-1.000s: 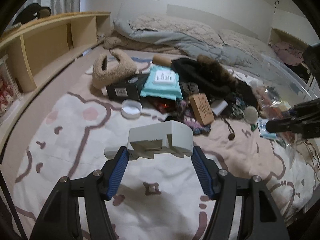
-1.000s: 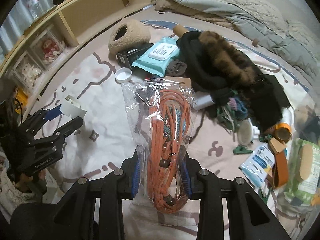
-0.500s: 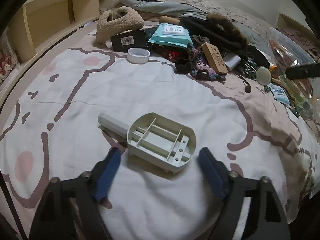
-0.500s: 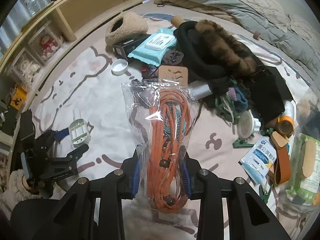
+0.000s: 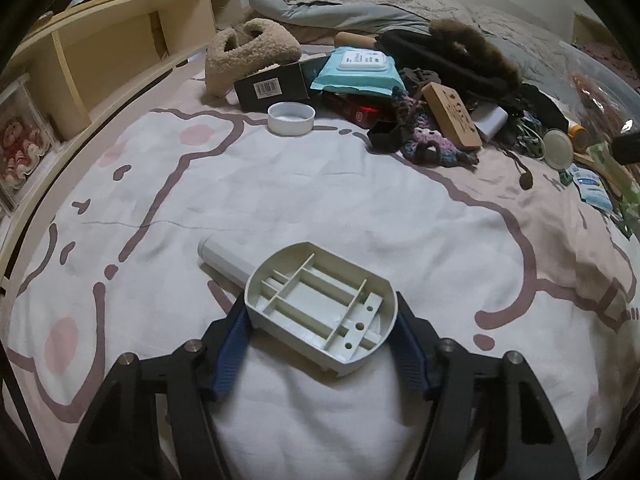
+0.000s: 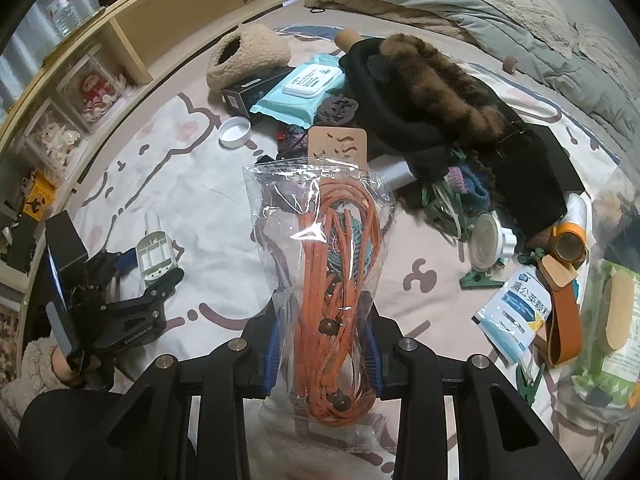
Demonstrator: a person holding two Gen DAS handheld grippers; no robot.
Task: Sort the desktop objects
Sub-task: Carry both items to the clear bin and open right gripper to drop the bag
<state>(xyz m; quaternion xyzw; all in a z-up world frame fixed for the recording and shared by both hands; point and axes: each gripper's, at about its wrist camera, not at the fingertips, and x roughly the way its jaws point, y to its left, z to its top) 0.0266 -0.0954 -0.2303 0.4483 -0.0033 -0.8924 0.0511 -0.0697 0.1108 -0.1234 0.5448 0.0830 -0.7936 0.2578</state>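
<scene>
a: bedroom floor, really. everything sits on a pale cartoon-print blanket (image 5: 320, 184), wooden shelving (image 5: 120, 40) along one side, bedding behind.

b: what changed?

a: a second ago the left gripper (image 5: 320, 344) carried the white plastic handled piece (image 5: 320, 312) in the air. half a second ago it lay on the blanket with the jaws spread wide and clear of it. now the jaws are closing again, their blue pads at the piece's two sides, while it lies ribbed side up on the blanket, well apart from the clutter pile (image 5: 420, 92).

b: so a re-grip?

a: that's my guess: set down and taken again for a better hold, or to shift it. i can't tell whether the pads press yet.

b: and the other side?

a: the right gripper (image 6: 322, 344) hasn't moved; it stays clamped, fairly narrow, on the clear bag of orange cord (image 6: 320, 264), held upright above the blanket.
</scene>
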